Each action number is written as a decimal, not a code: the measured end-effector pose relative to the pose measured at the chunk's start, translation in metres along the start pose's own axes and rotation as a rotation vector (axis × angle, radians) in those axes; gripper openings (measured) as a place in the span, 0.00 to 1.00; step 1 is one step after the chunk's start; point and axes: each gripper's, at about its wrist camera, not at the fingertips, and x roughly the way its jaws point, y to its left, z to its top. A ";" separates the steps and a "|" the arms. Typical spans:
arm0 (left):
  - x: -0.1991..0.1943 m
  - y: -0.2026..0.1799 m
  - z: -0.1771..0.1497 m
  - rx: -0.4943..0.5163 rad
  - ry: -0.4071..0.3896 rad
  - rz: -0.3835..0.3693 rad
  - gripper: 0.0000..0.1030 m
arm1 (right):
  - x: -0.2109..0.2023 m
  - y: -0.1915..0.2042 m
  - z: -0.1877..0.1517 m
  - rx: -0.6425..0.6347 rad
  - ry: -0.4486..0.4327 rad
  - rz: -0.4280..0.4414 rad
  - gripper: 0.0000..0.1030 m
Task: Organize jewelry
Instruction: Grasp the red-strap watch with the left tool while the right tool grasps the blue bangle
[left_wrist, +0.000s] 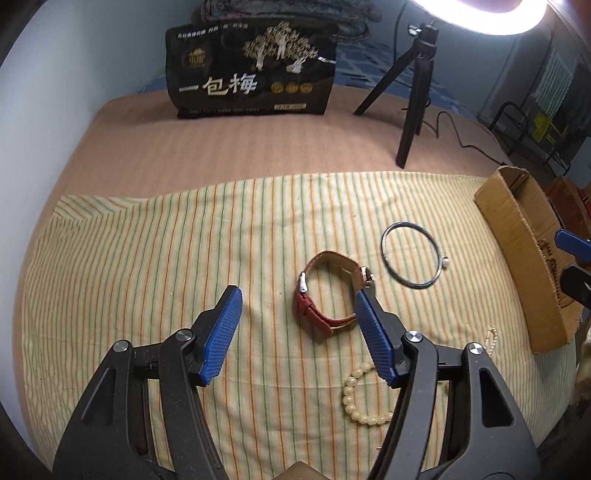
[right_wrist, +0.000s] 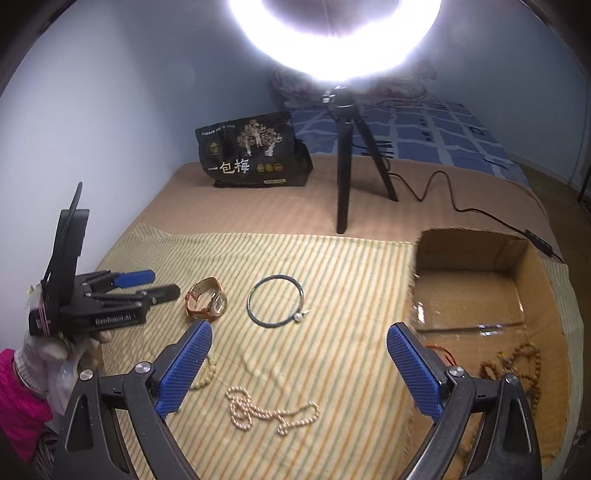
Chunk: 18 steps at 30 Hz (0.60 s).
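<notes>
My left gripper (left_wrist: 295, 317) hangs above the striped cloth (left_wrist: 147, 258) with its blue pads spread wide and nothing between them; the red-strapped watch (left_wrist: 328, 291) lies just ahead, its looped band near the tip of the right-hand pad. Beyond the watch, slightly to the right, the dark bangle (left_wrist: 410, 254) with a small pearl charm rests flat on the cloth, apart from the watch. A bracelet of pale round beads (left_wrist: 360, 397) lies close under the same pad, partly hidden by the black finger. My right gripper (right_wrist: 299, 365) is also held open, jaws wide, empty, hovering over the cloth beside the cardboard box (right_wrist: 480, 243). Below it a thin pearl necklace (right_wrist: 269, 410) lies in a loose tangle on the stripes. Inside the box, in the near right corner, I see a string of brown wooden beads (right_wrist: 524, 360) heaped on the floor of the box. From the right wrist view the left gripper appears at the far left, gripped by a white-gloved hand (right_wrist: 55, 350) with a pink sleeve. Farther back on the tan blanket (right_wrist: 258, 206) stands a black snack bag (right_wrist: 251, 155) with Chinese lettering, and next to it a black tripod (right_wrist: 347, 162) carrying a bright ring light (right_wrist: 332, 44), its cable trailing toward the box.
</notes>
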 end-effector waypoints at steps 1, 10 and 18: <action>0.002 0.002 0.001 -0.012 0.005 -0.004 0.64 | 0.006 0.002 0.002 -0.005 0.008 0.000 0.94; 0.025 0.014 0.003 -0.038 0.058 -0.028 0.53 | 0.055 0.017 0.008 -0.060 0.077 -0.003 0.94; 0.036 0.014 0.001 -0.028 0.088 -0.049 0.47 | 0.094 0.030 0.010 -0.129 0.153 -0.013 0.94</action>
